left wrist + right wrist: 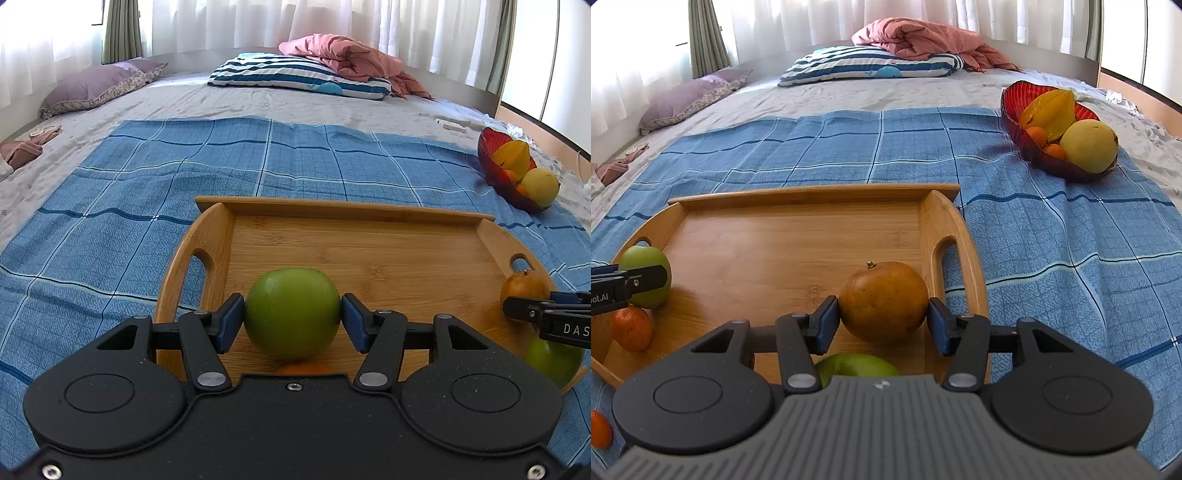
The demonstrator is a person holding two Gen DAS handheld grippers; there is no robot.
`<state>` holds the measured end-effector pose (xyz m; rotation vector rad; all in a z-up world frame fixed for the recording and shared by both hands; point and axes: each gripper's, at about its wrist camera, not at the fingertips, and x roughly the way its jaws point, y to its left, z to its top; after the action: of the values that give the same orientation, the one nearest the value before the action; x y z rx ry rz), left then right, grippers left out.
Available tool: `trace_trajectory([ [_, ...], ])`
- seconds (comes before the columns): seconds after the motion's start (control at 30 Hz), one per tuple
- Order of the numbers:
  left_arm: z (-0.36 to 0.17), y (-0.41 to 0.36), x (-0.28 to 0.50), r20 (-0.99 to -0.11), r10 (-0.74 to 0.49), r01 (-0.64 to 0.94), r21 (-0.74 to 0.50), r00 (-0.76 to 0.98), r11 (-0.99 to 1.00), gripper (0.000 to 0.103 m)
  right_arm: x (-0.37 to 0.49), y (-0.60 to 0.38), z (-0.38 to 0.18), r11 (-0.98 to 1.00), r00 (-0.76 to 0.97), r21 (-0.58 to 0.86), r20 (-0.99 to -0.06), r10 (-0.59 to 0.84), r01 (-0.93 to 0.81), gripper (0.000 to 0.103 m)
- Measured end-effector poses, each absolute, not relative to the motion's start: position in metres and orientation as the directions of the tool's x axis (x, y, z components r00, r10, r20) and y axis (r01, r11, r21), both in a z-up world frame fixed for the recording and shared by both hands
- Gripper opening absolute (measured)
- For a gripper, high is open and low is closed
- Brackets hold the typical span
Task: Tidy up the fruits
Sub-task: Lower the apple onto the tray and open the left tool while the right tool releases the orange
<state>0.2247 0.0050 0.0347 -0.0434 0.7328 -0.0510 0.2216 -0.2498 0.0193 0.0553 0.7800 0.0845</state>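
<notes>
A wooden tray (369,236) (775,236) lies on a blue checked cloth. My left gripper (292,317) is shut on a green apple (292,314) over the tray's near left part; it also shows in the right wrist view (646,275). My right gripper (882,319) is shut on a brownish orange fruit (883,301) by the tray's right handle; it also shows in the left wrist view (524,286). Another green fruit (855,365) (552,360) and a small orange (632,328) lie on the tray.
A red glass bowl (1015,110) (487,155) with a starfruit, a yellow fruit and small oranges stands on the cloth at the far right. Another small orange (599,428) lies at the near left. Pillows and a pink blanket lie farther back on the bed.
</notes>
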Motion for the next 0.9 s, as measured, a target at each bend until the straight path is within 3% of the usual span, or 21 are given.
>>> trace_trajectory([
  [0.3, 0.036, 0.005, 0.223, -0.666, -0.058, 0.029, -0.054, 0.743, 0.998, 0.056, 0.22, -0.251, 0.021, 0.994, 0.711, 0.09, -0.696, 0.105, -0.058, 0.06],
  [0.37, 0.037, 0.004, 0.222, -0.664, -0.053, 0.031, -0.044, 0.746, 0.999, 0.057, 0.218, -0.25, 0.023, 0.994, 0.718, 0.086, -0.688, 0.104, -0.061, 0.07],
  [0.6, 0.048, 0.005, 0.208, -0.626, -0.053, 0.049, -0.023, 0.778, 0.999, 0.083, 0.208, -0.247, 0.038, 0.995, 0.761, 0.059, -0.641, 0.099, -0.079, 0.083],
  [0.9, 0.063, 0.011, 0.171, -0.558, -0.072, 0.061, -0.039, 0.827, 0.997, 0.1, 0.176, -0.25, 0.055, 0.996, 0.831, 0.04, -0.55, 0.088, -0.079, 0.093],
])
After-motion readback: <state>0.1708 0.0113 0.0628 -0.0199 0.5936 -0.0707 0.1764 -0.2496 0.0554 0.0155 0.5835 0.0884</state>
